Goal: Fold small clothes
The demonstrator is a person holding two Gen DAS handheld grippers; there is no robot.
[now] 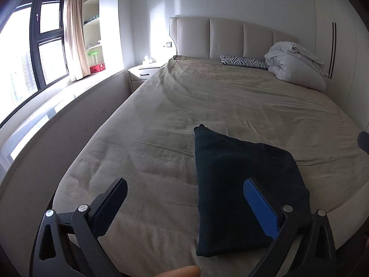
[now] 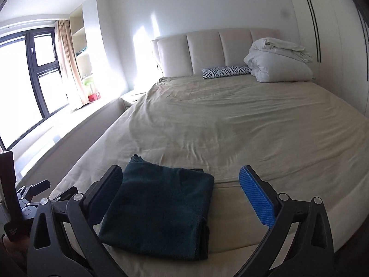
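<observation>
A dark teal knit garment [image 1: 239, 184] lies folded into a compact rectangle on the beige bed sheet [image 1: 184, 106] near the foot of the bed; one narrow end sticks out toward the headboard. It also shows in the right wrist view [image 2: 159, 210]. My left gripper [image 1: 184, 207] is open and empty, hovering just left of and above the garment. My right gripper [image 2: 182, 198] is open and empty, hovering over the garment's near right part. The left gripper's body [image 2: 25, 198] shows at the left edge of the right wrist view.
A zebra-print pillow [image 1: 242, 61] and a bundled white duvet [image 1: 295, 64] lie at the padded headboard [image 1: 230, 37]. A white nightstand [image 1: 143, 73] stands left of the bed, beside a window sill [image 1: 57, 97]. A wardrobe [image 1: 339, 46] stands on the right.
</observation>
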